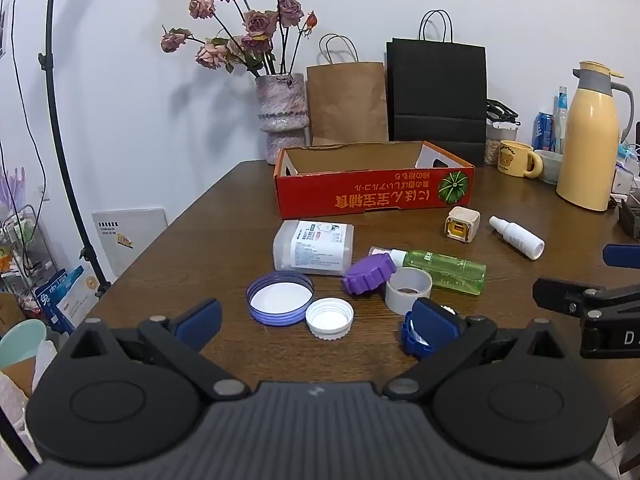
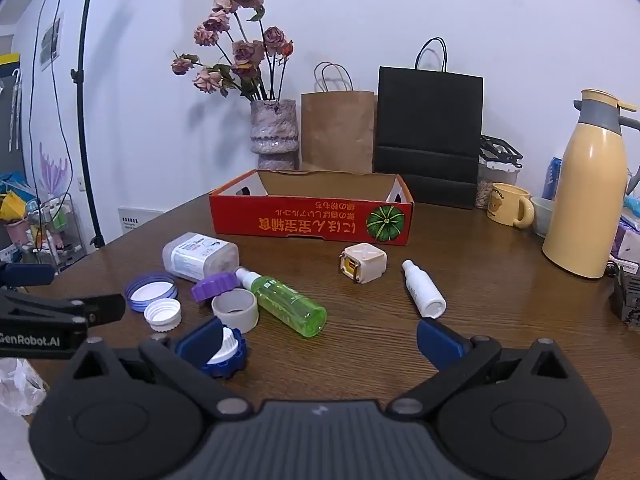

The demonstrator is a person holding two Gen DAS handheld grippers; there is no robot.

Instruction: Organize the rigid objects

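place: home | cues: dried roses in vase (image 1: pixel 281 110), thermos jug (image 1: pixel 591 140), bear mug (image 1: pixel 516 158)

Red box (image 1: pixel 372 196), green bottle (image 1: pixel 448 270), purple cap (image 1: pixel 368 274), seemingly wood-grain table (image 1: pixel 224 236).

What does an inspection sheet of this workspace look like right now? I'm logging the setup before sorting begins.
Surface: brown wooden table, bare wood showing near the front.
Job's things: red cardboard box open, contents hidden; green bottle, white spray bottle and clear jar lying down; loose caps clustered at left; white cube.
Clutter: yellow thermos, bear mug, paper bags, vase of dried roses.
Grippers: left gripper and right gripper open, holding nothing.
Cables: black cords hanging by the light stand.
Surroundings: white wall, cluttered shelving at left.
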